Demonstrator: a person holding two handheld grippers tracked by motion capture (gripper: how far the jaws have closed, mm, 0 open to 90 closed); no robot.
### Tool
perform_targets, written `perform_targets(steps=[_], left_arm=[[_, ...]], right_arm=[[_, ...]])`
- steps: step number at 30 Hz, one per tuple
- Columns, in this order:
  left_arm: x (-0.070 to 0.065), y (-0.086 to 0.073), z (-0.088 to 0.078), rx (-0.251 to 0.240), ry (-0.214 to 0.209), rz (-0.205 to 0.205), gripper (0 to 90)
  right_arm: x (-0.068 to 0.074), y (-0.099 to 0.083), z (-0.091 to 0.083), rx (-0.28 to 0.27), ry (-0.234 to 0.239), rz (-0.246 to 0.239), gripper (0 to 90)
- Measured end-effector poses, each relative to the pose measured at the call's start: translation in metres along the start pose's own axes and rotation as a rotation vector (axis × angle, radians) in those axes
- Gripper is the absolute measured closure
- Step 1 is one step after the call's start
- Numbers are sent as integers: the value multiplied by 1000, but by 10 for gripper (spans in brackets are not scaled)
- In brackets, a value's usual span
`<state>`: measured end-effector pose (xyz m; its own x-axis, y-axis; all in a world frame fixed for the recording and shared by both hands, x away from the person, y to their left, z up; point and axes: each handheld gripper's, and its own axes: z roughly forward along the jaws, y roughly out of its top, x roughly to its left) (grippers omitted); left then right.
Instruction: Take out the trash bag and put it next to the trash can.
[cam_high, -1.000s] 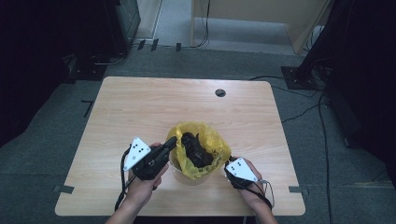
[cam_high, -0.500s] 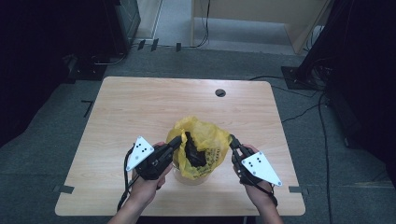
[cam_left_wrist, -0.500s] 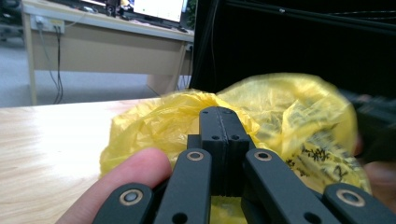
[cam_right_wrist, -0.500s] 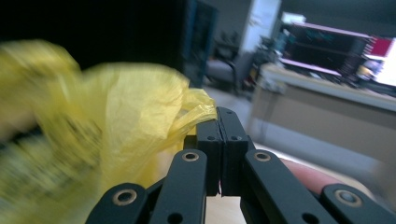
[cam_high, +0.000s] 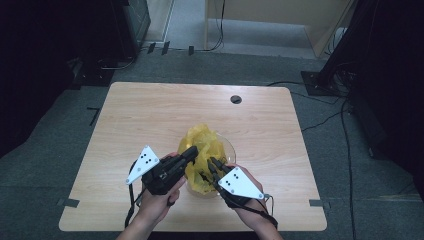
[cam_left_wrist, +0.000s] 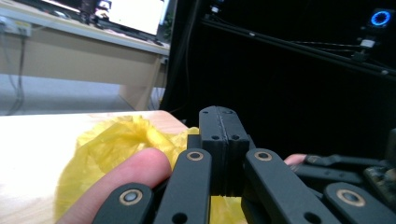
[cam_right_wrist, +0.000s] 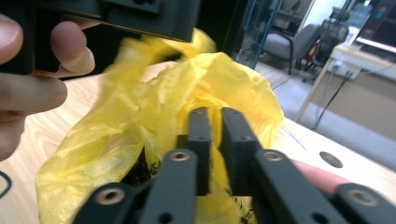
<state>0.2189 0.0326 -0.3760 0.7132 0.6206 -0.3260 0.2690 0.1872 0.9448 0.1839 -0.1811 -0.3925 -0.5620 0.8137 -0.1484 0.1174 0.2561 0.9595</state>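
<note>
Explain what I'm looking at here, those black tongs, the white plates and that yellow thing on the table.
No robot here: a person holds a hand-operated gripper in each hand. One picture looks down from above the light wooden table; each of the other two is taken by a camera riding on a gripper, looking along its black jaws. On the table sits a crinkled yellow plastic bag lining a clear round bowl. The left gripper is shut, pinching the bag's edge. The right gripper has just been opening, its jaws slightly apart at the bag's other side.
</note>
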Motion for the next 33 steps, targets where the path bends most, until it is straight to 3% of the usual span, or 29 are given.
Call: perform_targets(steps=[2,5,10,14,16,18,23,25,27,30,31,33], left_arm=[[5,-1,1,12,20,-8,900],[11,-2,0,24,51,-17,900],[14,6,-9,0,64,8,881],[15,7,-11,-1,65,7,876],[14,6,-11,3,64,12,874],[13,5,-10,9,66,24,868],[11,3,-8,17,70,50,853],[10,2,-8,17,68,49,841],[10,3,-9,18,64,48,809],[11,4,-11,8,57,44,709],[12,5,-11,6,59,41,634],[14,6,-12,3,70,32,614]], right_arm=[[-6,3,-7,-10,39,67,613],[-13,6,-17,-19,76,149,497],[-20,5,-32,-21,109,205,427],[-12,4,-34,46,167,276,368],[-5,4,-30,87,157,263,335],[10,4,-24,126,132,196,239],[23,2,-15,155,118,158,179],[28,-1,-9,174,92,137,233],[30,-2,-7,166,67,116,422],[28,-2,-9,134,99,125,649],[27,-1,-11,120,100,120,744],[25,-1,-11,113,106,126,787]])
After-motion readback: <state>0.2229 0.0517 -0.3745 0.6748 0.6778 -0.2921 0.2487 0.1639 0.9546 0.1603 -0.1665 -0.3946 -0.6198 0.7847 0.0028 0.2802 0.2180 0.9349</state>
